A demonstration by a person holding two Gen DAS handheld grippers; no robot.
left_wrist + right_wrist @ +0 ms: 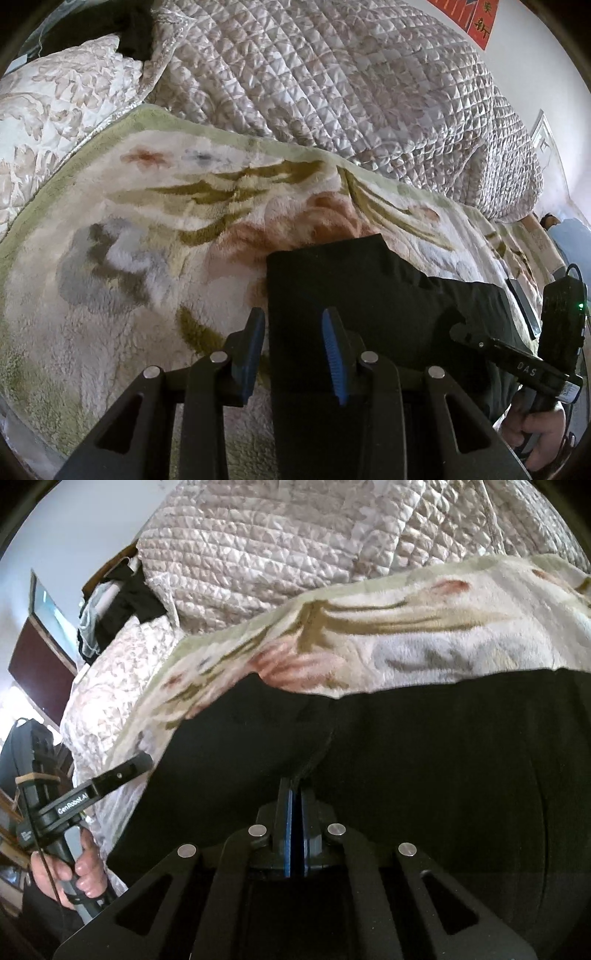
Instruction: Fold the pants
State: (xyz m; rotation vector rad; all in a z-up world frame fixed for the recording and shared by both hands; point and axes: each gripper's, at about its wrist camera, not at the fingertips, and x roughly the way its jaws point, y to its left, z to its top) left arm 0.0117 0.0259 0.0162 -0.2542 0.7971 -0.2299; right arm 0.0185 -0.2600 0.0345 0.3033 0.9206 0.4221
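Note:
Black pants (369, 280) lie flat on a fluffy floral blanket (147, 221) spread over a bed. My left gripper (293, 321) hovers over the pants' left edge. Its blue pads stand apart, with the edge running between them untouched. In the right wrist view the pants (443, 757) fill the lower half of the frame. My right gripper (296, 786) is shut, pinching a raised ridge of the black cloth at its tips. Each view also catches the other gripper's body at the side, held by a hand (85, 871).
A quilted bedspread (332, 92) is heaped behind the blanket, with a floral pillow (55, 103) at the left and dark clothing (136, 33) beyond it. A flat dark object (524, 306) lies at the blanket's right edge. A wall with a red poster (476, 22) is at the back.

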